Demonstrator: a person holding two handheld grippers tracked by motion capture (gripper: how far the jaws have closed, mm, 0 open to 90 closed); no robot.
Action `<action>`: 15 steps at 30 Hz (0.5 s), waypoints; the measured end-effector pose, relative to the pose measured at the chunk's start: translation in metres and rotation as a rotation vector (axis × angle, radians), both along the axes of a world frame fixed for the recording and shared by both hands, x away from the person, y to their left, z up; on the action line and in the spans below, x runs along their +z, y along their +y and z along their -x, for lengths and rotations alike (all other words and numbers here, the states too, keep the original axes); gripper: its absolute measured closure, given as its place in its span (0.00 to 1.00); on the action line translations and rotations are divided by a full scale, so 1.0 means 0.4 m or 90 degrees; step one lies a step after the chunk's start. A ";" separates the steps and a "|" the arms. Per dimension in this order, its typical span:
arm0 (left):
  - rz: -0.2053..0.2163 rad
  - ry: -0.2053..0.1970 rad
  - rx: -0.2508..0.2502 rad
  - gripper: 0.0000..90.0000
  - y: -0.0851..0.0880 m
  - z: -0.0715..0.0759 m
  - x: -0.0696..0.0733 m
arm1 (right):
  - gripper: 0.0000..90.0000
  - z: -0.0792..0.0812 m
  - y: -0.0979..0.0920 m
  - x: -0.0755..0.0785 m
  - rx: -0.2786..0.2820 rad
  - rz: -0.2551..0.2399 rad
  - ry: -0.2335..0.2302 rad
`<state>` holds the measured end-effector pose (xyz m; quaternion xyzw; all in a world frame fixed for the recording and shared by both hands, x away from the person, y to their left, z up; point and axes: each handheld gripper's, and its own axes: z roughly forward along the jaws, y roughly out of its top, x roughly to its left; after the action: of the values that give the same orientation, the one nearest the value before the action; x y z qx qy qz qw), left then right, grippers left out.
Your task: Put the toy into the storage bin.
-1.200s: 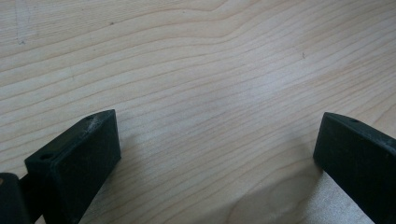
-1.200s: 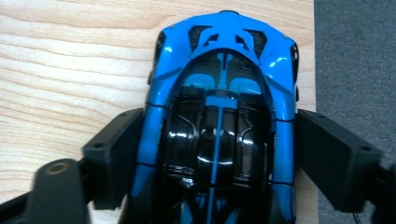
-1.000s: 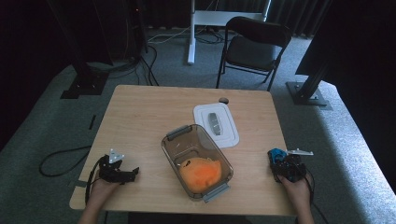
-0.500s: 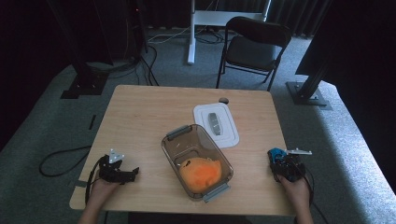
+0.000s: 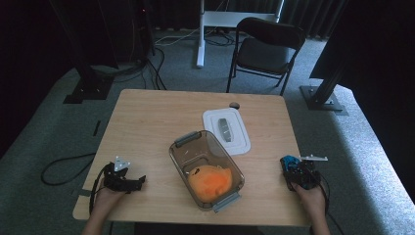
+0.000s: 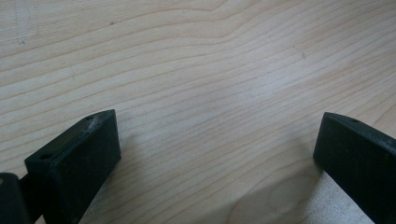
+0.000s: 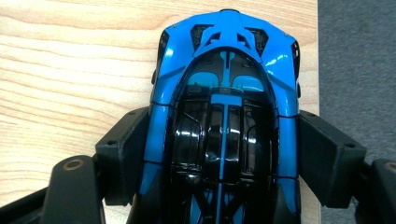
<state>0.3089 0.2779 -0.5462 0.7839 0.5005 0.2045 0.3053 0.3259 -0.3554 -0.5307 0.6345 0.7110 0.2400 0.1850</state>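
A blue and black toy car (image 7: 224,107) is clamped between the jaws of the right gripper (image 7: 223,154), one black pad pressed against each flank of the car, so that claw is closed on something fairly wide. Those jaws have just been closing a little onto the car. In the high view the right gripper (image 5: 299,172) is seen at the near right corner of the wooden table (image 5: 147,127), held in the person's right hand (image 5: 309,197), with the toy car (image 5: 289,161) poking out ahead of it, right by the table's edge. From the right gripper view the car's nose is pointed away from the camera, and grey carpet (image 7: 359,60) is visible just past the table's edge on that side. The left gripper (image 6: 215,154) is spread wide with nothing between its jaws, just bare wood grain underneath. In the high view the left gripper (image 5: 128,182) is parked near the front left corner of the table, held by the left hand (image 5: 106,198), well apart from everything else. In the middle of the table a clear plastic container (image 5: 182,152) is set at an angle, and something orange and soft-looking (image 5: 209,181) is lying in its near end; what exactly it is can't be told. The white lid (image 5: 240,142) is lying flat on the table just beyond the container, beside its far end. Behind the table a black folding chair (image 5: 266,49) is seen on the carpet.
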 end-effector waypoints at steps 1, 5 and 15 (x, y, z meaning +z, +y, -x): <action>0.000 0.000 0.000 0.01 0.000 0.000 0.000 | 0.27 -0.001 -0.003 0.007 -0.001 -0.010 -0.005; 0.000 0.000 0.000 0.01 0.000 0.000 0.000 | 0.27 -0.004 0.001 0.025 0.003 -0.018 -0.012; 0.001 -0.001 0.001 0.01 0.000 0.000 0.000 | 0.27 -0.014 0.025 0.083 0.024 -0.027 -0.026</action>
<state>0.3089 0.2777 -0.5463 0.7830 0.5013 0.2046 0.3063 0.3315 -0.3455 -0.4974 0.6199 0.7137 0.2712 0.1811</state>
